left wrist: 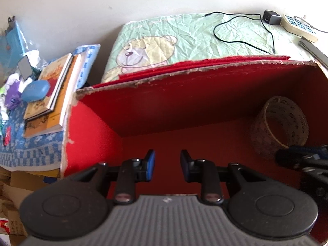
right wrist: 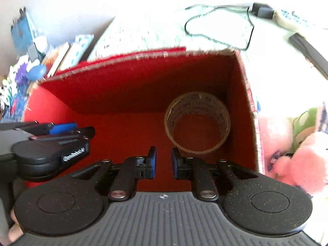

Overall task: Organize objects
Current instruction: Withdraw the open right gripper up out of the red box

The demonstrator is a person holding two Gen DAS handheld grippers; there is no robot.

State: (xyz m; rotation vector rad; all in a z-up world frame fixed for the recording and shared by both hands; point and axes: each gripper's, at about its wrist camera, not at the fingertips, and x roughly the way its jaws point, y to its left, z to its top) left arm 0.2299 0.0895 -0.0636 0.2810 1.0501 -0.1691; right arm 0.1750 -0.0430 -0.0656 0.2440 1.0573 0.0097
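The left tool (left wrist: 167, 165) hangs inside the red box (left wrist: 205, 102), its blue-padded fingers apart with nothing between them and only the box floor beneath. The right tool (right wrist: 164, 163) points down into the same box; its fingers stand a narrow gap apart and are empty, just short of the roll of tape (right wrist: 197, 122).

The roll lies in the box's far right corner, tipped on its side so its open core faces up and toward the tools, its axis leaning against the wall. Small dark print runs around its inner band, too blurred to read. White lettering on the left tool's housing, seen from the right wrist view, is also illegible.

The box has ragged torn cardboard edges. It rests on a bed with a pale green bear-print cover (left wrist: 147, 49), where a black cable (left wrist: 242, 30), a charger (left wrist: 271, 17) and a power strip (left wrist: 299, 27) lie. To the left, books (left wrist: 53, 94) and a blue case (left wrist: 35, 91) are stacked on a blue patterned cloth (left wrist: 30, 149).
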